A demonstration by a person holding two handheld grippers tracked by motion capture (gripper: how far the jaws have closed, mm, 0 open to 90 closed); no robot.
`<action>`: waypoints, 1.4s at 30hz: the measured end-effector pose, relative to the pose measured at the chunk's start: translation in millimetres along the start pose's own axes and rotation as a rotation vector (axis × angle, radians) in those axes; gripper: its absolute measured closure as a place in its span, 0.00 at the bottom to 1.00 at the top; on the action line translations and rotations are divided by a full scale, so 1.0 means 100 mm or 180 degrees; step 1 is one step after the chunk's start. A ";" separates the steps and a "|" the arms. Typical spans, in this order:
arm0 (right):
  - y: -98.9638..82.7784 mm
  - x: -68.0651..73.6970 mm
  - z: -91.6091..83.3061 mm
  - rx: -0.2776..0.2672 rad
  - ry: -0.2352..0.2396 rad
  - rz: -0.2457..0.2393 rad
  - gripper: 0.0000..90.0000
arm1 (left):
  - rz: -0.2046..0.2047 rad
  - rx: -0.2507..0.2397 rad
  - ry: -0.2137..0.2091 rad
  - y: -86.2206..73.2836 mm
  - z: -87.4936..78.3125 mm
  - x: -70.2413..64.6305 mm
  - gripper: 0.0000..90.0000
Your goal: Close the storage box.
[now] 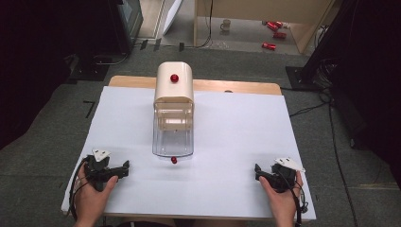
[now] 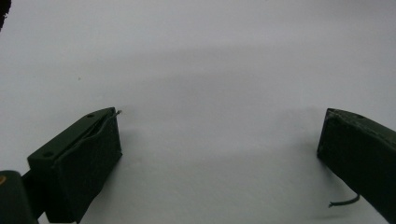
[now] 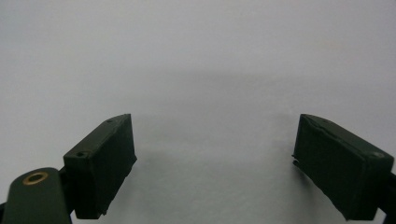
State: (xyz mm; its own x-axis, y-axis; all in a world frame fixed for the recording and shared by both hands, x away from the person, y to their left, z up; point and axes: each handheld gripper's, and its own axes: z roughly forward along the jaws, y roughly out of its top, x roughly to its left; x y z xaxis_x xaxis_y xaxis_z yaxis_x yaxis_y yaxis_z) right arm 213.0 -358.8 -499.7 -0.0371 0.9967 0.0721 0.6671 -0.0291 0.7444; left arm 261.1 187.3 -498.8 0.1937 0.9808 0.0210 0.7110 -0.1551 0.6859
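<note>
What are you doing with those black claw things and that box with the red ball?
A person holds a left gripper and a right gripper, low on the white table. Both have open jaws with nothing between them. In the middle stands a cream box with a clear drawer pulled out. Nobody touches it yet.

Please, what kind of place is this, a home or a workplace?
Probably a lab or workshop set up for recording, not a home. A white board covers the table, grey carpet lies around it with cables trailing over it, and red cans lie on the floor beyond, near a mug.
</note>
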 end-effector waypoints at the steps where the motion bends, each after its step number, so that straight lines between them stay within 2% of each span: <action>1: 0.00 0.03 -0.01 -0.0025 -0.0023 0.0002 0.14 | 0.0001 0.0001 0.0000 0.00 0.00 0.00 0.00; 6: 0.03 0.13 -0.05 -0.0096 -0.0002 -0.0071 0.14 | 0.0000 0.0000 0.0000 0.00 0.00 0.00 0.00; 10: 0.05 0.26 -0.09 -0.0145 0.0050 -0.0157 0.15 | 0.0001 0.0001 0.0000 0.00 0.00 0.00 0.00; 11: 0.06 0.33 -0.11 -0.0176 0.0083 -0.0195 0.16 | -0.0001 0.0000 -0.0001 0.00 0.00 0.00 0.00; 12: 0.06 0.33 -0.11 -0.0176 0.0083 -0.0195 0.16 | 0.0000 0.0001 0.0000 0.00 0.00 0.00 0.00; 15: 0.10 0.46 -0.16 -0.0276 0.0160 -0.0252 0.22 | 0.0001 0.0002 0.0000 0.00 0.00 0.00 0.00; 16: 0.10 0.46 -0.16 -0.0276 0.0160 -0.0252 0.22 | 0.0000 0.0002 0.0000 0.00 0.00 0.00 0.00; 19: 0.14 0.56 -0.20 -0.0350 0.0283 -0.0281 0.30 | 0.0000 0.0002 0.0000 0.00 0.00 0.00 0.00; 20: 0.16 0.63 -0.22 -0.0367 0.0372 -0.0314 0.35 | 0.0000 0.0001 0.0000 0.00 0.00 0.00 0.00; 22: 0.17 0.66 -0.22 -0.0373 0.0410 -0.0347 0.36 | 0.0001 0.0001 0.0000 0.00 0.00 0.00 0.00; 25: 0.19 0.78 -0.22 -0.0368 0.0522 -0.0407 0.39 | 0.0000 0.0002 0.0000 0.00 0.00 0.00 0.00; 32: 0.24 1.03 -0.23 -0.0413 0.0677 -0.0476 0.46 | 0.0001 0.0001 -0.0001 0.00 0.00 0.00 0.00; 33: 0.25 1.11 -0.23 -0.0408 0.0740 -0.0494 0.48 | 0.0001 0.0002 0.0000 0.00 0.00 0.00 0.00; 42: 0.27 1.34 -0.22 -0.0406 0.0905 -0.0591 0.54 | 0.0002 0.0002 -0.0001 0.00 0.00 0.00 0.00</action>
State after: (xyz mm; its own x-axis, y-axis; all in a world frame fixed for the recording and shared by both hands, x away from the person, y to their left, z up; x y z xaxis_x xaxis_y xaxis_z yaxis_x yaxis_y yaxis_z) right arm 210.1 -228.1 -455.5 -0.3663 0.9255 0.0962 0.5321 0.1235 0.8377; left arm 261.2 187.4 -498.7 0.1945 0.9807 0.0212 0.7113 -0.1559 0.6854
